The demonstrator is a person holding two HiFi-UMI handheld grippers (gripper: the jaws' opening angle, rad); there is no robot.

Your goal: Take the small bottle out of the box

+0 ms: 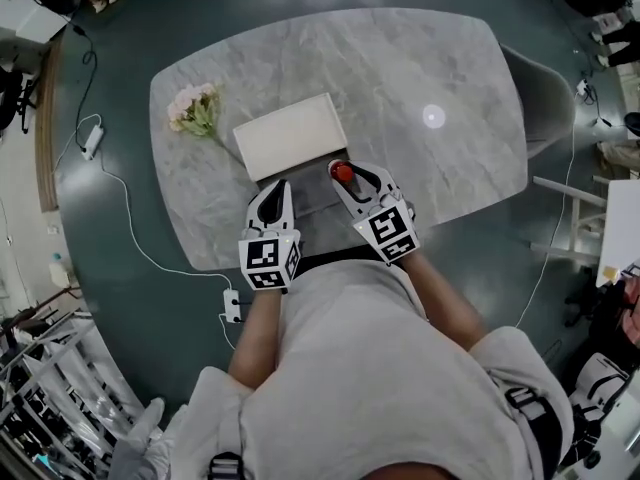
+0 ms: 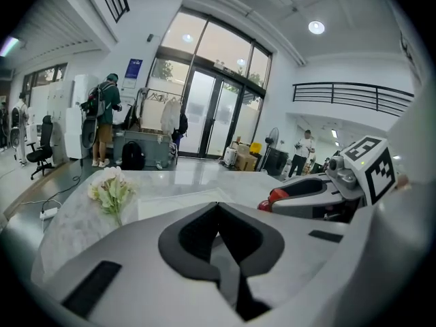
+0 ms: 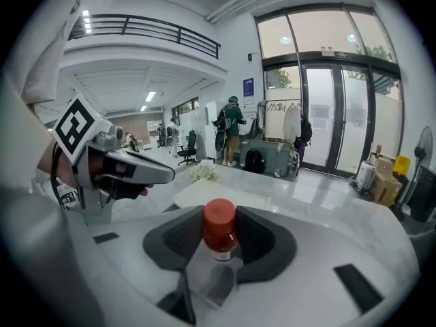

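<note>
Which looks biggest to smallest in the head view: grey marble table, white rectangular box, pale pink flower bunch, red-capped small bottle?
1. grey marble table
2. white rectangular box
3. pale pink flower bunch
4. red-capped small bottle, only its top showing

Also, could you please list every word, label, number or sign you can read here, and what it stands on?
No text here can be read.
The blue sign beside the glass doors: too small to read.
The small bottle: no print can be made out.
The marker cubes: black-and-white squares, no letters.
</note>
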